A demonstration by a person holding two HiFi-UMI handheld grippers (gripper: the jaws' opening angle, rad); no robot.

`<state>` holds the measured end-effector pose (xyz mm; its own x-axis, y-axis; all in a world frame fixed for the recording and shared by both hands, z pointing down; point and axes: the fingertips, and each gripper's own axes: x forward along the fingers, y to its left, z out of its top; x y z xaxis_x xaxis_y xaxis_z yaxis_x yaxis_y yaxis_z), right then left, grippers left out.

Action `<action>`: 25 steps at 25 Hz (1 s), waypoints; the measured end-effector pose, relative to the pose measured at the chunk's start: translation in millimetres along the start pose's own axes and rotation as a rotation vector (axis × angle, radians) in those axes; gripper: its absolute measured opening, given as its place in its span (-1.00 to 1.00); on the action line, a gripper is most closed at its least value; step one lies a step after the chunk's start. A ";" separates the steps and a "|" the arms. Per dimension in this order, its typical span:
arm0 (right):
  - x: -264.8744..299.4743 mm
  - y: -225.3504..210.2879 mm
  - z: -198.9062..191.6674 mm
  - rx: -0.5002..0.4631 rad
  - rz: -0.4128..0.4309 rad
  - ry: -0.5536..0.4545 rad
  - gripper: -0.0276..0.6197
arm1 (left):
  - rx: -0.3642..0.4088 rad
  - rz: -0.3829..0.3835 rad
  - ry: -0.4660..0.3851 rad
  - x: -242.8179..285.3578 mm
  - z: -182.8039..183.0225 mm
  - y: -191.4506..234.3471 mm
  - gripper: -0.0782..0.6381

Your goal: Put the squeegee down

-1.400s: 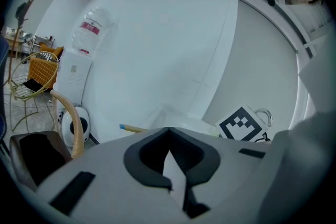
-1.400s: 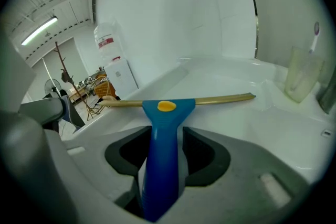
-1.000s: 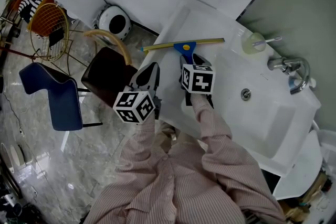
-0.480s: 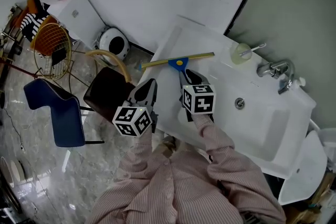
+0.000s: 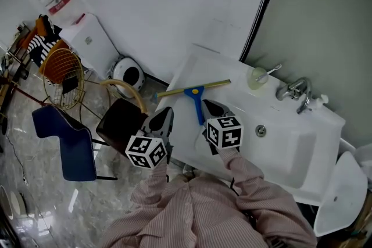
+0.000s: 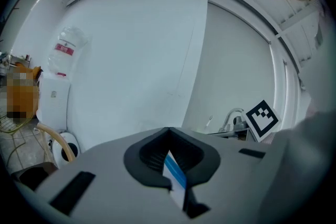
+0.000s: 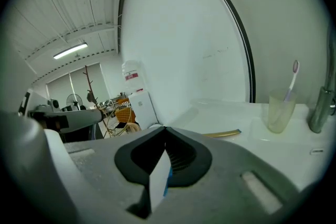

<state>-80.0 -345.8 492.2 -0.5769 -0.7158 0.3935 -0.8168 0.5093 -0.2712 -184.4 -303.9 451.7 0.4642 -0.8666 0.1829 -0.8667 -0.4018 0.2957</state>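
On the sink counter (image 5: 228,99) the squeegee (image 5: 195,92) is lying free. We are holding the left gripper (image 5: 166,111) and right gripper (image 5: 207,106) closed — both empty.

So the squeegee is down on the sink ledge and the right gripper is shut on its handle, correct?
Not quite. The squeegee is down on the sink ledge, but the right gripper is shut on nothing; the right gripper view shows its jaws together and empty.
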 end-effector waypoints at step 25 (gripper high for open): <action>-72.7 1.1 63.8 0.092 0.165 -0.282 -0.90 | 0.078 0.082 -0.149 -50.9 56.9 7.5 -0.79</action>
<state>-39.3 -323.7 407.3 -0.6700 -0.7378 0.0822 -0.7017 0.5933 -0.3944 -224.9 -279.7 391.3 0.3639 -0.9294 0.0607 -0.9148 -0.3445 0.2107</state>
